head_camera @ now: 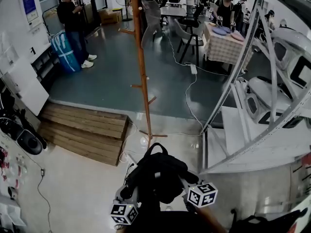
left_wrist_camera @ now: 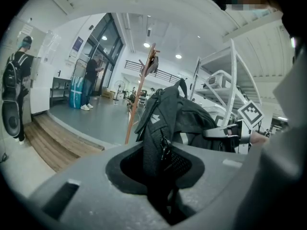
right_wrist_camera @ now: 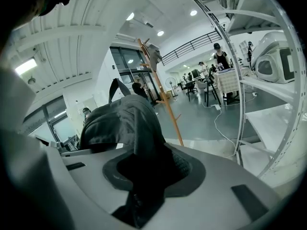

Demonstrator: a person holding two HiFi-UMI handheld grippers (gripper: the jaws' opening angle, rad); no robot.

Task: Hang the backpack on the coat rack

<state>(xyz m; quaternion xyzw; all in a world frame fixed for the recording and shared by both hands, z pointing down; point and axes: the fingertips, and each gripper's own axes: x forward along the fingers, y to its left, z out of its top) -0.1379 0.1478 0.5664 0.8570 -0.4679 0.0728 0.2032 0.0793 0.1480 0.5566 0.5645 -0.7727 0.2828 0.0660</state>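
Note:
A black backpack (head_camera: 158,174) hangs between my two grippers at the bottom middle of the head view, its top loop handle standing up. My left gripper (head_camera: 130,194) is shut on the pack's left side fabric (left_wrist_camera: 160,143). My right gripper (head_camera: 187,179) is shut on its right side (right_wrist_camera: 129,128). The wooden coat rack (head_camera: 141,64) stands just beyond the pack, its pole rising to the top of the head view, with pegs low and at mid height. It shows as the coat rack (left_wrist_camera: 139,97) in the left gripper view and the coat rack (right_wrist_camera: 163,95) in the right one.
A low wooden platform (head_camera: 85,130) lies left of the rack's foot. White metal frames (head_camera: 248,81) and shelving stand to the right. A white cable (head_camera: 189,96) runs across the dark floor. People stand at the far left (head_camera: 73,25) and around tables (head_camera: 223,42) at the back.

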